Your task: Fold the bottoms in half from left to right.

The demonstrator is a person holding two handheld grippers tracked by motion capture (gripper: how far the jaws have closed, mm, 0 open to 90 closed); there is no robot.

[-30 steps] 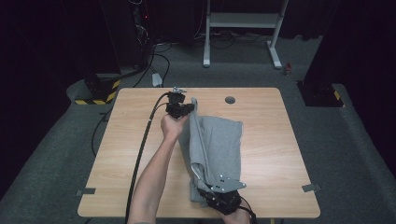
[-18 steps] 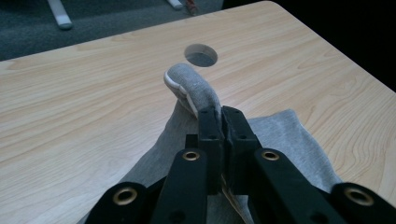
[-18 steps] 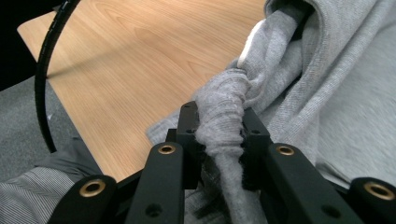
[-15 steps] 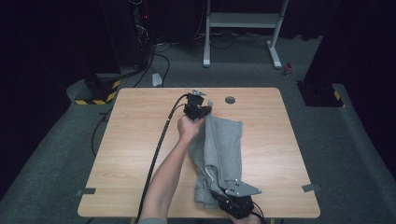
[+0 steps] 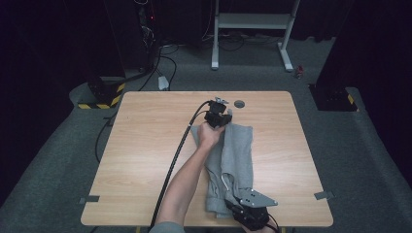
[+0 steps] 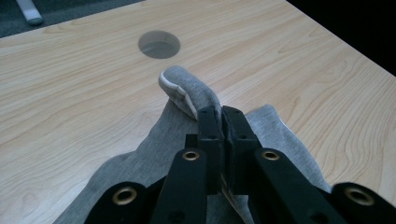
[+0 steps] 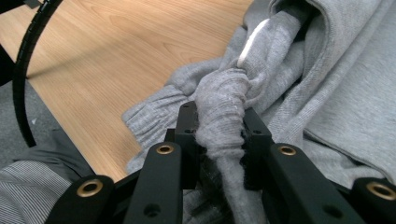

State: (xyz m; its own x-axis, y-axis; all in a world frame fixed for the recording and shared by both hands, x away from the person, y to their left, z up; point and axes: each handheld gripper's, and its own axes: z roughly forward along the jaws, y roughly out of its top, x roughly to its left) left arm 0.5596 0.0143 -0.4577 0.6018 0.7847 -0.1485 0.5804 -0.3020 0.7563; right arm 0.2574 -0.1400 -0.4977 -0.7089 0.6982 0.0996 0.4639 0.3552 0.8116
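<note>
High view: a grey garment point(image 5: 233, 155) lies lengthwise on the right half of the table point(image 5: 145, 160), running from near the round hole point(image 5: 239, 103) at the far edge down to the near edge. The left gripper point(image 5: 217, 116) is at its far end, jaws clenched on a thin fold of the cloth with a white-edged corner poking out beyond them. The right gripper point(image 5: 250, 211) is at the near end, jaws grasping a thick bunched roll of the same fabric.

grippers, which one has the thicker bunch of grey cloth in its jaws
The right gripper: a thick twisted roll of the grey garment fills its jaws. The left gripper pinches a thin fold.
</note>
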